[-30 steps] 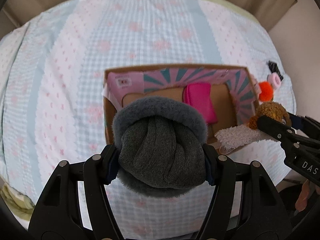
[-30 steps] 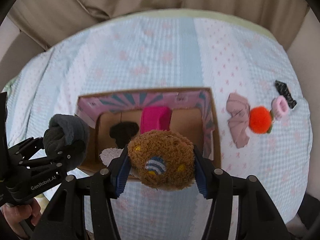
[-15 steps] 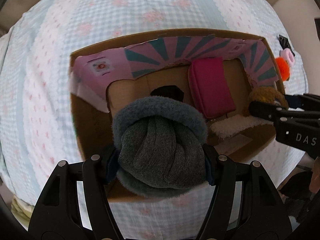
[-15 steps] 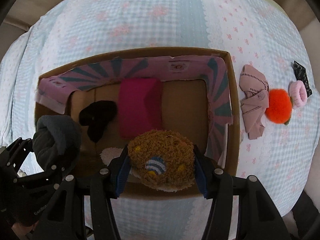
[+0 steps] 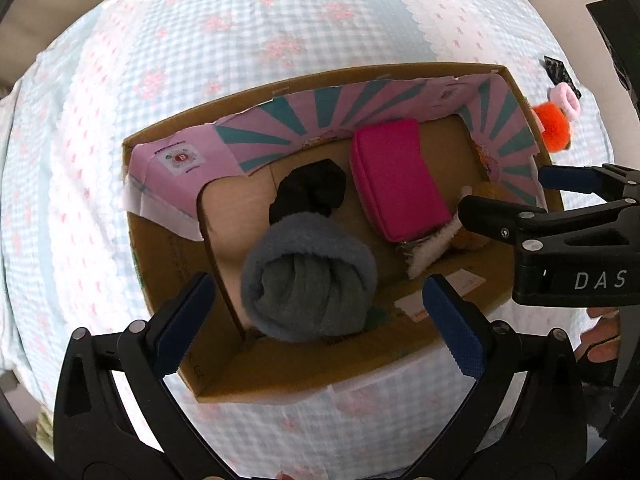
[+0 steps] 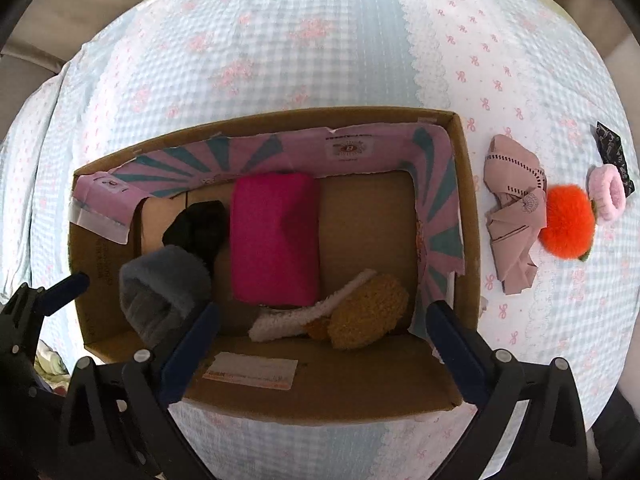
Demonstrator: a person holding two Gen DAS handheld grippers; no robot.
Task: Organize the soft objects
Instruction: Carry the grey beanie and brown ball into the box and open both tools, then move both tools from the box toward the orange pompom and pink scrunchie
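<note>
A cardboard box with pink and teal lining sits on the bed. Inside lie a grey rolled sock, a black sock, a magenta pouch and a brown plush toy with a white fuzzy part. My left gripper is open just above the grey sock. My right gripper is open above the plush toy; it also shows in the left wrist view.
On the bedspread right of the box lie a folded pink cloth, an orange pompom, a pink scrunchie and a black item. A white label lies on the box's near flap.
Both grippers moved over the box and opened. The grey sock and the brown plush toy left the jaws and now lie inside the box.
</note>
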